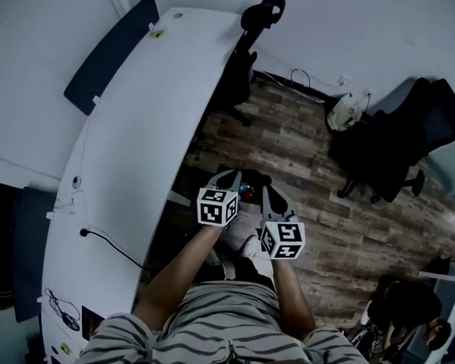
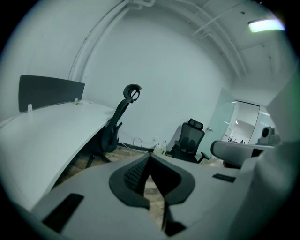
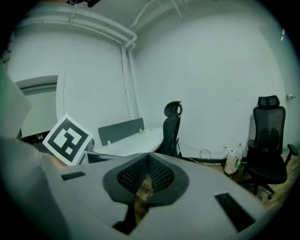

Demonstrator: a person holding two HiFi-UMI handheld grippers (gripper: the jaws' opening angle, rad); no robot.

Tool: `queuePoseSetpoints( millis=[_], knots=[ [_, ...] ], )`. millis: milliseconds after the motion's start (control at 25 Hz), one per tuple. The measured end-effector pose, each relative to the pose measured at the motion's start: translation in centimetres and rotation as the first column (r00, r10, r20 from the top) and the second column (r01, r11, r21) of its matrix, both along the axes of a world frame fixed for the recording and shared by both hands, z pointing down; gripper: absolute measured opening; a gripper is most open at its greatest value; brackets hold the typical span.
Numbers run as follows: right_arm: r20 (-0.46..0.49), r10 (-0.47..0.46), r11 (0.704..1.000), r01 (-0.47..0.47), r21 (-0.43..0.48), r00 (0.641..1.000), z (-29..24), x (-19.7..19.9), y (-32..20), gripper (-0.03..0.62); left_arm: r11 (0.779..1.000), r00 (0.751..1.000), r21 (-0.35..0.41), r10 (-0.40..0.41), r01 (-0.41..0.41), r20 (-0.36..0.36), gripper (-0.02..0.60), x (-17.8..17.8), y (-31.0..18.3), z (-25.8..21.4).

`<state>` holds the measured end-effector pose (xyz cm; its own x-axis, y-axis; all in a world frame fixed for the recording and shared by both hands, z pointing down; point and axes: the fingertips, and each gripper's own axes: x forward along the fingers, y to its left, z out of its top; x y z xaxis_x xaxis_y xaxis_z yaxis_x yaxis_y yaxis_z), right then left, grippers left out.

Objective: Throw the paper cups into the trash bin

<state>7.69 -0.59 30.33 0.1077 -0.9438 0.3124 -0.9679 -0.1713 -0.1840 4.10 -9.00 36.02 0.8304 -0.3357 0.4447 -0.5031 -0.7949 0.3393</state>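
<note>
No paper cup and no clear trash bin shows in any view. In the head view I hold both grippers close together over the wooden floor, beside the white desk (image 1: 134,144). My left gripper (image 1: 233,175) points forward with its jaws closed tip to tip and nothing between them; the left gripper view shows the same (image 2: 150,157). My right gripper (image 1: 264,191) is just to its right, jaws also together and empty (image 3: 149,157). The left gripper's marker cube (image 3: 68,139) appears at the left of the right gripper view.
A black office chair (image 1: 244,62) stands at the desk's far end. Another black chair (image 1: 396,142) is at the right wall, with a white bag (image 1: 344,112) next to it on the floor. Cables run along the wall.
</note>
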Motion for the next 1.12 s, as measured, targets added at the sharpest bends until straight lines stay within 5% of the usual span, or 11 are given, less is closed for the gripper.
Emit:
queuePoseSetpoints(
  millis=[1120],
  knots=[
    [-0.082,-0.042,0.987,0.055,0.154,0.996,-8.4,-2.2,1.2,0.011,0.980,0.975,0.198,0.064,-0.022,-0.211,0.025,-5.0,4.1,-11.5]
  ],
)
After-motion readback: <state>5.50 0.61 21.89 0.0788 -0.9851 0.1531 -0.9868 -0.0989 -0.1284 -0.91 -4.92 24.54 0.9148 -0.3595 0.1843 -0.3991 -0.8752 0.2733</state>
